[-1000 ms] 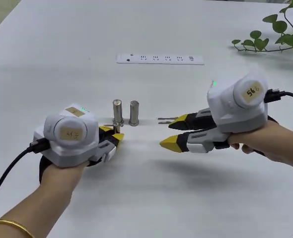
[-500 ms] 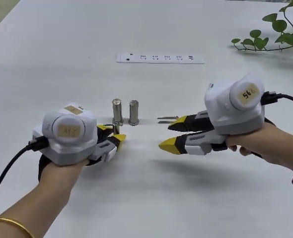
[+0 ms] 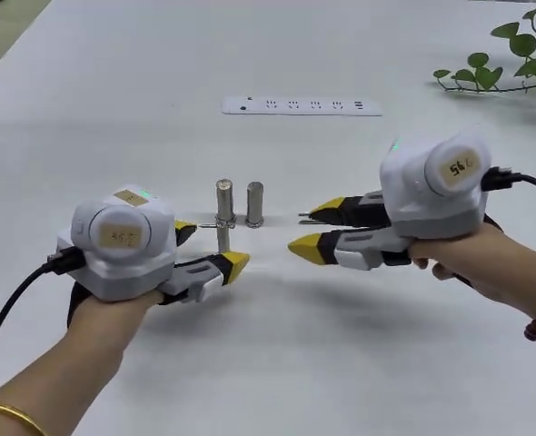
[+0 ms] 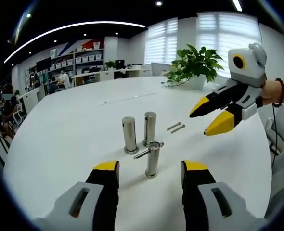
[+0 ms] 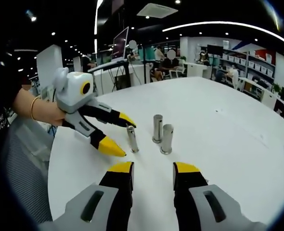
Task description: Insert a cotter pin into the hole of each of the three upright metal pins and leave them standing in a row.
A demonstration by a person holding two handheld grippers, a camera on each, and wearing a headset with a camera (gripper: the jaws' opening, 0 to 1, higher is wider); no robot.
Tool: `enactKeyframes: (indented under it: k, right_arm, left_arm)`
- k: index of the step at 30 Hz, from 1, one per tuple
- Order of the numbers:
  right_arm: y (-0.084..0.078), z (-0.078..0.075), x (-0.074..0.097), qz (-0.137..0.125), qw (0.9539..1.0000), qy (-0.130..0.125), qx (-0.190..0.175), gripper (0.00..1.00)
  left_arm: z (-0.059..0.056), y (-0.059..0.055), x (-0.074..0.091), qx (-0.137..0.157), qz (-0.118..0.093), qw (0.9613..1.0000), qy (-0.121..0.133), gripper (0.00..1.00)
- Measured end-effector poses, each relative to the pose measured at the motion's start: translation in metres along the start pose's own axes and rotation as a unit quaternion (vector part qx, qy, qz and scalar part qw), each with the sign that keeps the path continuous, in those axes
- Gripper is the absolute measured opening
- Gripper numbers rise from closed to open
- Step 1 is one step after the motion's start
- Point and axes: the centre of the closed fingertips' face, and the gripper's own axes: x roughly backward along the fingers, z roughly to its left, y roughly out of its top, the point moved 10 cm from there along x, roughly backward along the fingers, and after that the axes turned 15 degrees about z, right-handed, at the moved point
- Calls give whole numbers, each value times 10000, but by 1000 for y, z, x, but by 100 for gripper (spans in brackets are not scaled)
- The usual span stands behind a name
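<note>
You have one of three done, by the look of it: the nearest metal pin (image 4: pixel 153 161) stands upright on the table (image 3: pixel 268 363) with a cotter pin (image 4: pixel 143 153) through its hole, loop on one side and legs poking out the other. Your left gripper (image 3: pixel 212 247) sits with its jaws spread wide on either side of that pin, gripping nothing and, as far as I can tell, not touching it. Just behind it a bare metal pin (image 3: pixel 224 200) and a second bare metal pin (image 3: pixel 255 203) stand close side by side, with no cotter pin in either. Two loose cotter pins (image 4: pixel 175 127) lie flat on the table near your right gripper (image 3: pixel 313 227), whose jaws are also wide and empty. So two insertions are left, and I judge that the finished pin, standing forward of the other two, wants lining up with them to make the row.
</note>
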Motion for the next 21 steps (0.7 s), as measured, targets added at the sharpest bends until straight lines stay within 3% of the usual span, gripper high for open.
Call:
enactKeyframes:
  k: [6, 10, 21]
  right_arm:
    - [12, -3, -7, -248, 9996, -109, -75, 28]
    - [16, -7, -16, -219, 9995, -230, 53, 28]
    - [26, -16, -36, -449, 9983, -287, -221, 28]
  left_arm:
    - [3, -1, 9, 17, -79, 10000, -48, 59]
    - [2, 2, 14, 56, -190, 9997, -130, 66]
    - [-8, 7, 33, 81, -402, 9986, -338, 81]
